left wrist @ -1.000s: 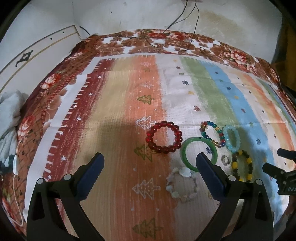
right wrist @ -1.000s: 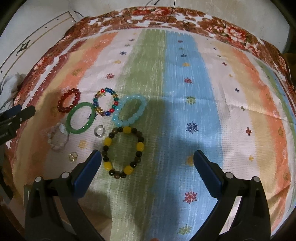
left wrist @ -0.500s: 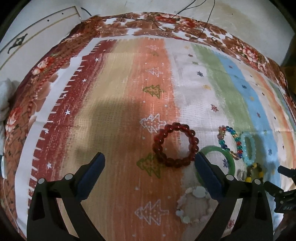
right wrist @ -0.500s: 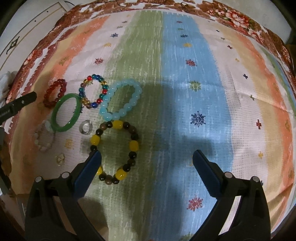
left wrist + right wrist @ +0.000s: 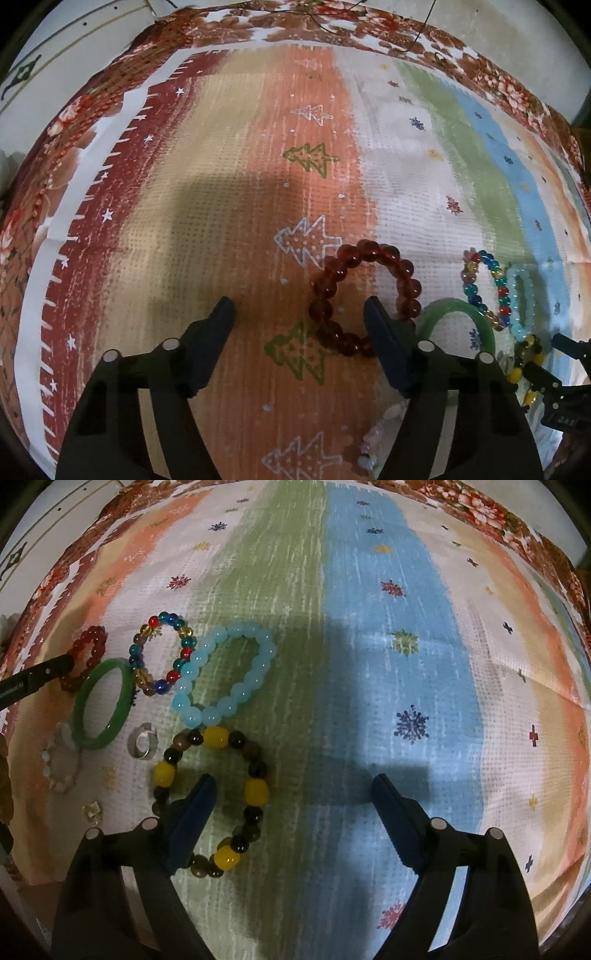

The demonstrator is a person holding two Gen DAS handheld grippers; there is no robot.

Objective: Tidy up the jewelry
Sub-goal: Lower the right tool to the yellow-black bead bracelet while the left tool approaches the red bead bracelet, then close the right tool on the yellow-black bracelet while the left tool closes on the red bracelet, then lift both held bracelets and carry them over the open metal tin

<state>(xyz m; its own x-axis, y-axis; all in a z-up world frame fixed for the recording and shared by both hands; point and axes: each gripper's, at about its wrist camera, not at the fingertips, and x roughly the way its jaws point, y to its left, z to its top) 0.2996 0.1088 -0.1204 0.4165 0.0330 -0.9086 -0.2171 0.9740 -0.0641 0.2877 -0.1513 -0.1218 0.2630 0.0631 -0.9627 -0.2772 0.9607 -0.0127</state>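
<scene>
Several bracelets lie on a striped cloth. A dark red bead bracelet [image 5: 364, 297] lies just ahead of my left gripper [image 5: 299, 314], which is open; its right finger sits inside the ring, the left side of the ring between the fingers. Beside it lie a green bangle [image 5: 458, 325], a multicolour bead bracelet [image 5: 162, 653] and a light blue bead bracelet [image 5: 225, 675]. My right gripper [image 5: 291, 794] is open; its left finger sits inside the yellow-and-brown bead bracelet [image 5: 210, 797], whose right side lies between the fingers. A silver ring [image 5: 142, 740] lies nearby.
A pale stone bracelet [image 5: 59, 764] and a small clear piece [image 5: 91, 809] lie at the near left. The cloth [image 5: 388, 664] covers the table to a floral border. A white wall [image 5: 55, 44] rises behind. Black cables [image 5: 421, 22] hang at the back.
Both grippers have come forward and lower toward the cloth. The left has narrowed around the red bracelet's left side; the right has come over the yellow-and-brown bracelet.
</scene>
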